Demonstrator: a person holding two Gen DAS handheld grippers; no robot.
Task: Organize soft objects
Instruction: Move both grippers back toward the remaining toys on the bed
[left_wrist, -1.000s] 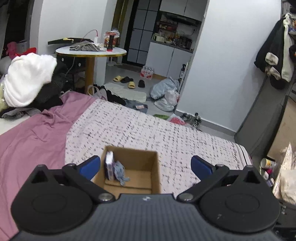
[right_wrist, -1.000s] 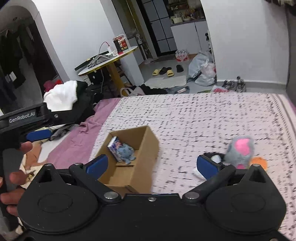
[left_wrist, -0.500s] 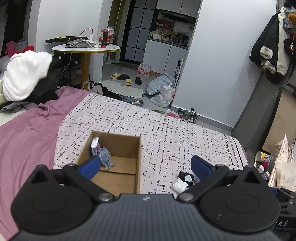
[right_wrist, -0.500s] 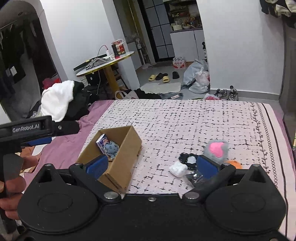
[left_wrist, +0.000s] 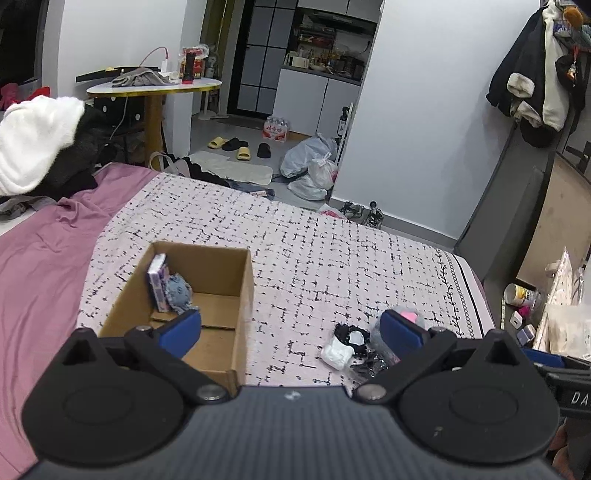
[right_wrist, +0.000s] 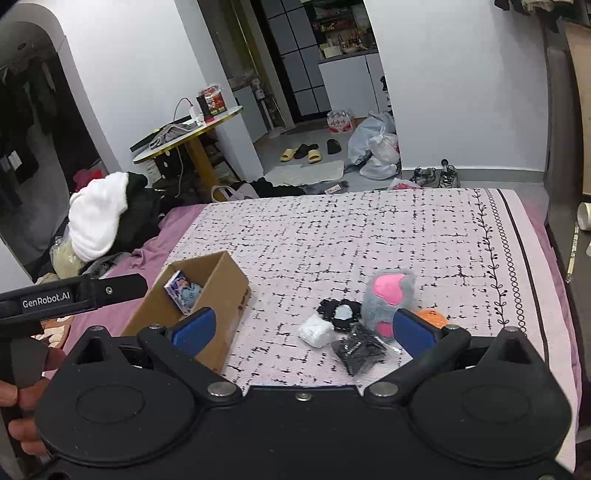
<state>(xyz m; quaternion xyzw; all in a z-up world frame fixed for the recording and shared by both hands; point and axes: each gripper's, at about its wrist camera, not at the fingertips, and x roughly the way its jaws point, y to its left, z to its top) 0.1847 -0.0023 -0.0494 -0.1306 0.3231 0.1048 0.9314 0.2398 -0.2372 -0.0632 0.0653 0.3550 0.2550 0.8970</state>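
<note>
An open cardboard box (left_wrist: 236, 295) (right_wrist: 229, 291) sits on the patterned bedspread and holds a small blue plush (left_wrist: 177, 291) (right_wrist: 190, 295) and a purple packet (left_wrist: 157, 282). To its right lie a white soft wad (right_wrist: 316, 330) (left_wrist: 336, 353), a black-and-white item (right_wrist: 341, 314), a black bagged item (right_wrist: 358, 352), a grey plush with pink patches (right_wrist: 388, 295) and an orange ball (right_wrist: 432, 316). My left gripper (left_wrist: 291, 330) is open and empty above the box's near right corner. My right gripper (right_wrist: 303, 326) is open and empty, raised over the pile.
The left gripper's body (right_wrist: 74, 295) shows at the left of the right wrist view. A purple sheet (left_wrist: 44, 258) covers the bed's left side, with a clothes heap (left_wrist: 33, 144) beyond. A round table (left_wrist: 155, 86), slippers and bags stand past the bed's far edge.
Both grippers have pulled back and risen. The box has shrunk and shifted left in each view. The pile of soft items has come into the left wrist view.
</note>
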